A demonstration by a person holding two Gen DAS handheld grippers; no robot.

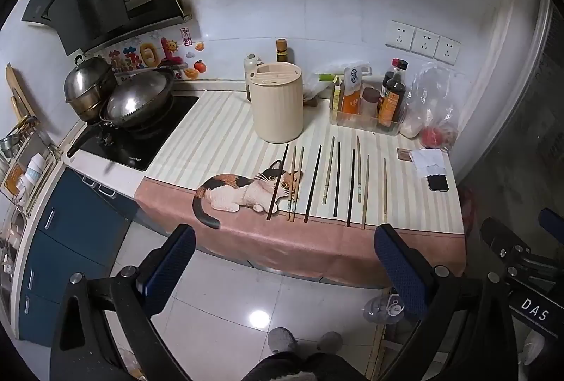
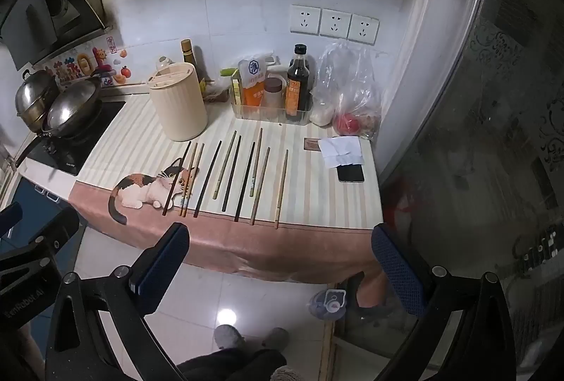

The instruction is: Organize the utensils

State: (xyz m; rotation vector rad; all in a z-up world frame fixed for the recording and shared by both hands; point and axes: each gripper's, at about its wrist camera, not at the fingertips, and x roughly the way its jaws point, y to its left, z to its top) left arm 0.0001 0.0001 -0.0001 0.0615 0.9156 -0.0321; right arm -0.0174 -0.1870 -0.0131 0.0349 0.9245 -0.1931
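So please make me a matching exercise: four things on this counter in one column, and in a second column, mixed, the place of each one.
Things:
1. cream holder
2. phone
3. wok
4. dark sauce bottle

Places:
A. on the black stove, at the left end
B. in the clear tray by the wall
C. near the right edge of the cloth, partly under white paper
D. on the striped cloth, just behind the row of chopsticks

Pairs: 1-D, 2-C, 3-A, 4-B
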